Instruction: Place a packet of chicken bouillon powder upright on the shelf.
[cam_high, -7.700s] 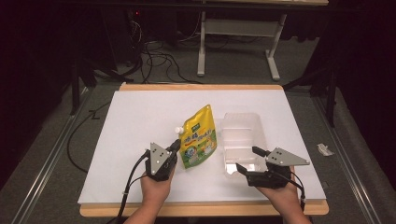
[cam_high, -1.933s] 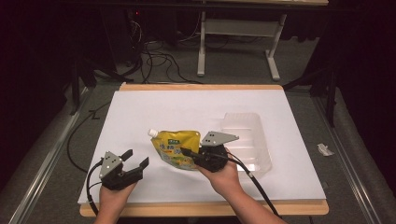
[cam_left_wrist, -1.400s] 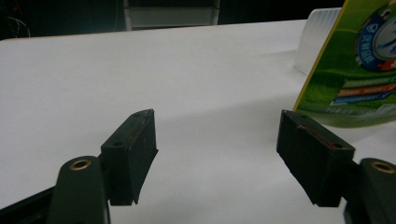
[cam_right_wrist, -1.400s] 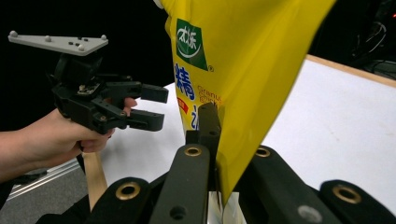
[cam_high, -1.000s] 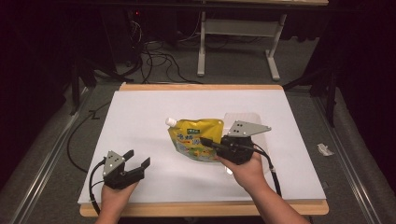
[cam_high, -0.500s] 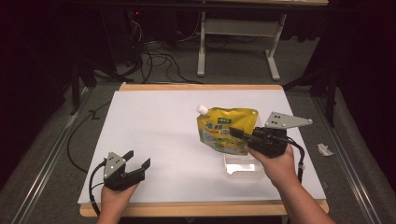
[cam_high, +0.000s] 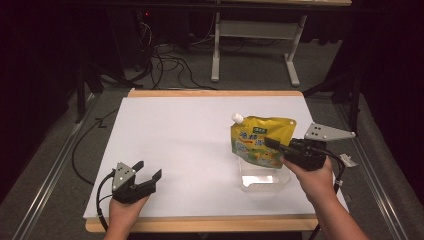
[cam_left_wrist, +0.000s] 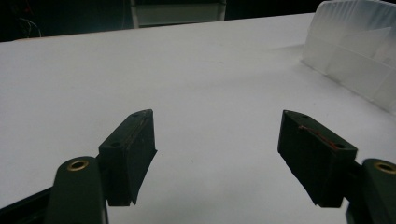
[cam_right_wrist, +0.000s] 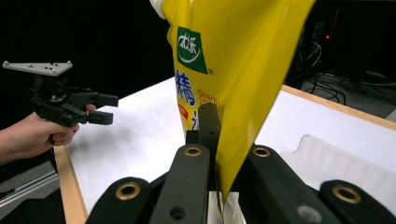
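Note:
A yellow spouted pouch (cam_high: 260, 140) hangs upright with its white cap at the upper left, over a clear plastic container (cam_high: 262, 181) on the right of the white table (cam_high: 190, 130). My right gripper (cam_high: 271, 144) is shut on the pouch's lower right part. In the right gripper view the pouch (cam_right_wrist: 238, 56) rises between that gripper's (cam_right_wrist: 218, 140) jaws, above the container (cam_right_wrist: 336, 158). My left gripper (cam_high: 149, 169) rests open near the front left edge with nothing between its jaws (cam_left_wrist: 217, 149). The container (cam_left_wrist: 355, 51) lies off to its right.
A wooden rim (cam_high: 200, 224) edges the table at the front. Metal rails run along both sides of the table. Beyond the far edge are cables (cam_high: 165, 55) on the floor and a desk frame (cam_high: 255, 45). A small white scrap (cam_high: 348, 160) lies right of the table.
My right gripper has carried the pouch to the right from the table's middle, and it now hangs over the clear container. The left gripper has stayed put.

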